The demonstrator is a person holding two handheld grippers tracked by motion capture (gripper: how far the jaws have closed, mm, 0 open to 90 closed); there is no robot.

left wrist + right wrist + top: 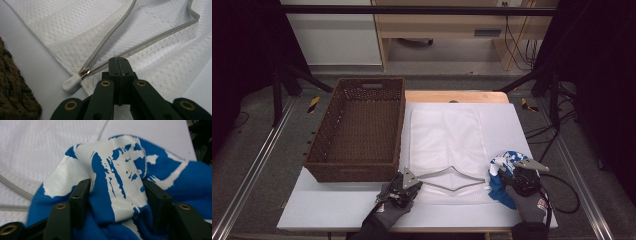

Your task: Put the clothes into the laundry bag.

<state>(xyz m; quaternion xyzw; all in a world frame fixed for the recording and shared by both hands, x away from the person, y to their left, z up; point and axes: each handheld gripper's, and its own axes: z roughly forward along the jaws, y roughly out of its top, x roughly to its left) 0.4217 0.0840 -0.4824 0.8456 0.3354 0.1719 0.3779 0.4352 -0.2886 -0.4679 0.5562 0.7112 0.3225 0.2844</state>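
Observation:
A white mesh zip bag [447,135] lies flat on the white table [337,207], its grey zipper [452,179] pulled open along the near edge. My left gripper [412,185] is at the bag's near left corner. In the left gripper view it [118,60] is shut on the lower zipper edge of the bag [75,25], just right of the white zipper pull [72,83]. My right gripper [512,174] is at the bag's near right corner, shut on a bunched blue and white cloth [502,162]. The cloth [117,157] bulges between the jaws of the right gripper [117,187].
A dark brown wicker basket [354,169] stands empty on the left of the table, touching the bag's left side; its weave [12,87] is close to my left gripper. A cable [562,192] trails off the table's right edge. Black frame posts stand at both sides.

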